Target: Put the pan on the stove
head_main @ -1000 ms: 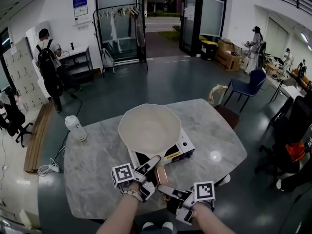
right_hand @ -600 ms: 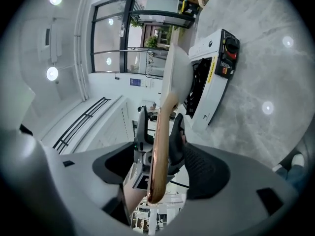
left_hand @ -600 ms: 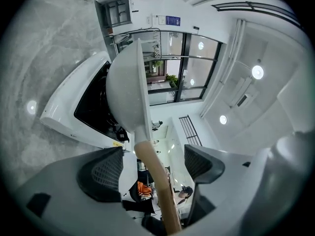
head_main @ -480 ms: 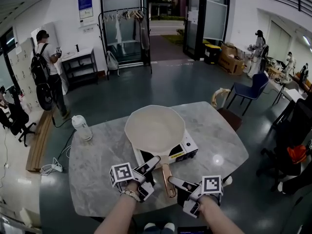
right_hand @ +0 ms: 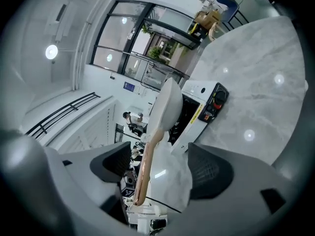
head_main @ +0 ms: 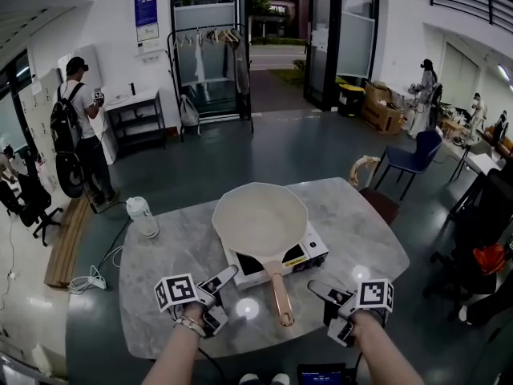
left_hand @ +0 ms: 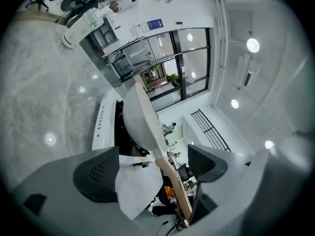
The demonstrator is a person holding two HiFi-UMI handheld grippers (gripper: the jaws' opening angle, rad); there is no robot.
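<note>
A cream pan (head_main: 259, 217) sits on the white portable stove (head_main: 309, 255) in the middle of the marble table (head_main: 369, 239). Its copper-toned handle (head_main: 280, 298) points toward me. My left gripper (head_main: 220, 291) hovers to the left of the handle and my right gripper (head_main: 322, 303) to its right, both clear of it. Their jaws are opening, and the pads press on nothing. In the left gripper view the pan (left_hand: 140, 119) and handle (left_hand: 172, 181) lie ahead beyond the jaws. The right gripper view shows the pan (right_hand: 167, 107) and its handle (right_hand: 147, 156) likewise.
A white bottle (head_main: 142, 216) stands at the table's left edge. A brown seat (head_main: 381, 203) is tucked at the table's right, with a blue chair (head_main: 413, 155) farther back. A person (head_main: 80, 135) with a backpack stands far left by a shelf.
Both grippers let go of the pan handle and drew apart to either side of it, jaws spreading. The pan settled flat on the stove.
</note>
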